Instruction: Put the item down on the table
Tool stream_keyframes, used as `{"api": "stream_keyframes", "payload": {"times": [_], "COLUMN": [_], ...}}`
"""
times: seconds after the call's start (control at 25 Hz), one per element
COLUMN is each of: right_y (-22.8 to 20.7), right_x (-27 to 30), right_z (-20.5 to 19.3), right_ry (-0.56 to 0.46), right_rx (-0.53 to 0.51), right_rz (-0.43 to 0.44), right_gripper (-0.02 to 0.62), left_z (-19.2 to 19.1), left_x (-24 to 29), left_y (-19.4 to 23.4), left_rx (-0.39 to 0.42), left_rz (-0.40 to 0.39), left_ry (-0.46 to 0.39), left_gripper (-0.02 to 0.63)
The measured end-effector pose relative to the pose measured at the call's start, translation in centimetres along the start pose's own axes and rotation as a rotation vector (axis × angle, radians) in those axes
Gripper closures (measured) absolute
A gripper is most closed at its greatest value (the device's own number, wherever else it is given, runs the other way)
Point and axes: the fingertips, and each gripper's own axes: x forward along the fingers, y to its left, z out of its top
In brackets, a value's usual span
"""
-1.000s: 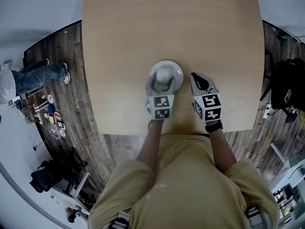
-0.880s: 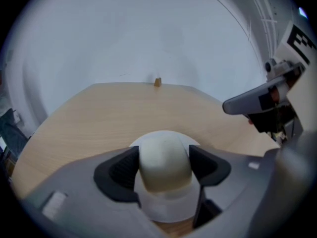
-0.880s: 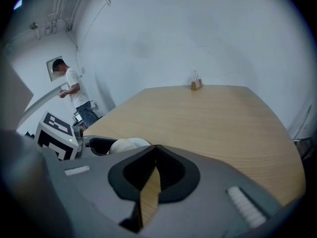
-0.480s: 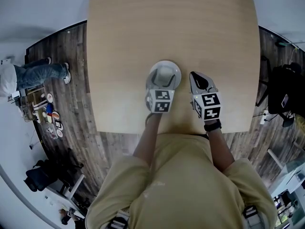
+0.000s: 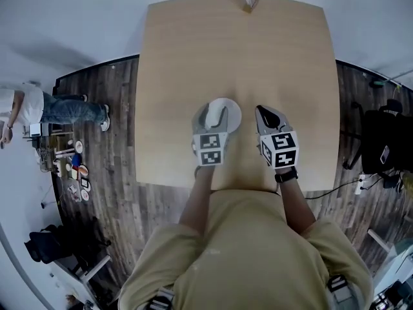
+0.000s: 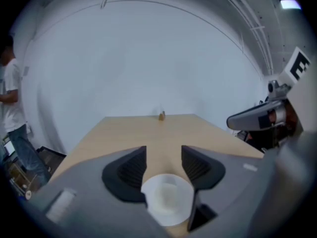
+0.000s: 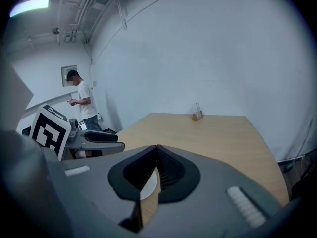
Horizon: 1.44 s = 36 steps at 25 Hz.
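A white round bowl [image 5: 226, 113] rests on the light wooden table [image 5: 284, 63] near its front edge. My left gripper [image 5: 211, 117] stands over the bowl's left part, open, its jaws straddling that side. In the left gripper view the bowl [image 6: 166, 200] shows low between the two dark pads [image 6: 130, 168], with bare table in the gap [image 6: 164, 155]. My right gripper [image 5: 267, 115] hovers just right of the bowl, shut with nothing in it [image 7: 156, 155]. A sliver of the bowl [image 7: 148, 185] shows beneath it.
A small holder [image 5: 248, 2] stands at the table's far edge, also seen as the holder [image 6: 161, 116] and the holder [image 7: 197, 114]. A person [image 5: 39, 108] stands on the dark wood floor to the left. A black chair [image 5: 384, 141] is at the right.
The head view has pulled back, so the whole table and its far edge now show. Both grippers keep their places by the bowl. The person at the left has shifted slightly.
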Motion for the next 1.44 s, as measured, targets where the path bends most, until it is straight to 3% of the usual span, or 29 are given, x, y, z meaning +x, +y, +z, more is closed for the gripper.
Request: {"api": "stream_keyframes", "payload": {"times": [0.12,0.32,0.64,1.08,1.44], "right_y": [-0.5,-0.9,-0.4,-0.5,-0.8], "right_x": [-2.5,-6.9,-14.5,-21.6,-24.1], "right_z": [1.8,3.7,4.3,4.0,4.4], "right_ry": [-0.068,-0.172,-0.281,-0.384,-0.420], "right_rx": [-0.012,-0.036,-0.104,-0.151,-0.166], "right_rz": [-0.012,-0.033,-0.046,-0.056,-0.056], "right_gripper": [0.589,0.589,0.589,0.589,0.589], "left_z": [2.7,5.8,6.7,6.9,8.4], "left_x": [-2.8,-7.6,-14.9,-21.5,-22.5], "left_y": [-0.2,-1.2,-4.7,-8.0,-10.7], "left_rx": [0.011,0.006,-0.005,-0.016,0.003], "left_rz": [0.046,0.104,0.148,0.202,0.174], "left_ry": [-0.071,-0.179,-0.298,-0.435,-0.464], "left_gripper": [0.457,0.502,0.604,0.604,0.604]}}
